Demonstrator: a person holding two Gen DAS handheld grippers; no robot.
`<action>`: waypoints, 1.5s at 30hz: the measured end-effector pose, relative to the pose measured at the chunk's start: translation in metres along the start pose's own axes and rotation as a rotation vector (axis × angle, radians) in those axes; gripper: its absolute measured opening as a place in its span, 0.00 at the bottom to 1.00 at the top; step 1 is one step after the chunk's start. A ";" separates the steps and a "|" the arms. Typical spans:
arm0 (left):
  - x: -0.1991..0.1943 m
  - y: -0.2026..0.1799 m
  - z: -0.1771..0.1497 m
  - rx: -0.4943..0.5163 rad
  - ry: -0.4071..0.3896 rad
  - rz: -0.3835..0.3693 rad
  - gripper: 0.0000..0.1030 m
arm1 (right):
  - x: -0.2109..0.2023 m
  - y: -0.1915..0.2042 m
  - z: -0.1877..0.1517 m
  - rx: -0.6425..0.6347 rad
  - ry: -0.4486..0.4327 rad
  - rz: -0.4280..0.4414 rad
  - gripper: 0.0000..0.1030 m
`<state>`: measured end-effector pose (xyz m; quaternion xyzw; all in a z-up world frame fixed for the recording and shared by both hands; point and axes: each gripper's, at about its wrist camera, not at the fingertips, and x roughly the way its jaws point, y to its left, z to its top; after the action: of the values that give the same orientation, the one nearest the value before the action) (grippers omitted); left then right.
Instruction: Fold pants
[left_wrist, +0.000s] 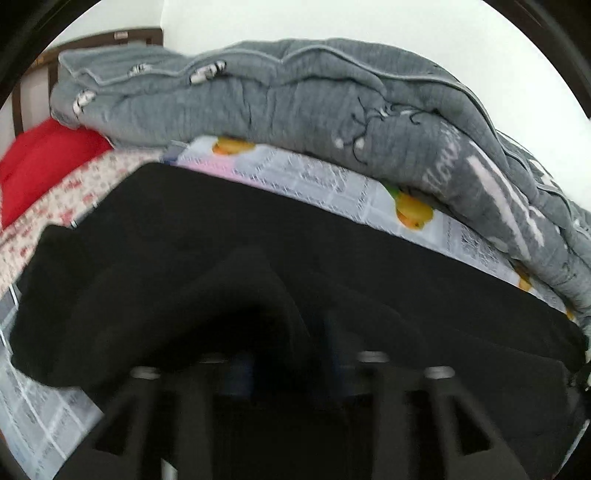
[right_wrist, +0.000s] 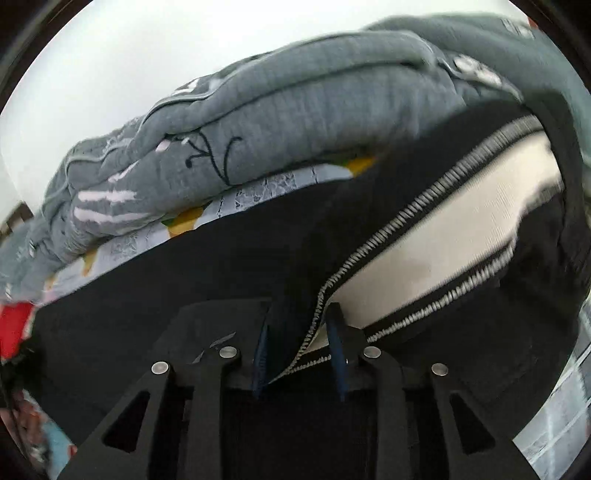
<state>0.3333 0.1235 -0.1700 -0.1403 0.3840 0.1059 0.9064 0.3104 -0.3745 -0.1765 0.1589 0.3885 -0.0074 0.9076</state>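
Note:
Black pants (left_wrist: 258, 229) lie across a printed bed sheet (left_wrist: 325, 181). In the left wrist view a fold of the black cloth drapes over my left gripper (left_wrist: 284, 354) and hides its fingertips; the fingers look closed on the fabric. In the right wrist view my right gripper (right_wrist: 299, 347) is shut on the pants (right_wrist: 166, 266) at the waist, beside the white pocket lining (right_wrist: 443, 229) with its grey zigzag stitching. The blue finger pads (right_wrist: 338, 354) press the cloth between them.
A folded grey quilt (left_wrist: 295, 99) lies along the far side of the bed against a white wall; it also shows in the right wrist view (right_wrist: 295, 107). A red cushion (left_wrist: 40, 162) and a floral cloth (left_wrist: 74, 188) lie at the left, by a dark wooden headboard (left_wrist: 18, 107).

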 end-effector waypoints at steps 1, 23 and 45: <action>-0.004 0.001 -0.003 -0.010 -0.009 -0.011 0.66 | -0.006 -0.002 -0.002 0.003 0.006 0.016 0.33; -0.054 0.054 -0.077 -0.155 0.114 -0.109 0.65 | -0.071 -0.060 -0.061 0.150 0.097 -0.080 0.56; -0.037 0.056 -0.063 -0.185 0.031 0.010 0.11 | -0.062 -0.092 -0.051 0.319 -0.004 0.039 0.09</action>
<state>0.2490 0.1512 -0.1947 -0.2233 0.3870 0.1432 0.8831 0.2182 -0.4540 -0.1914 0.3086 0.3773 -0.0518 0.8716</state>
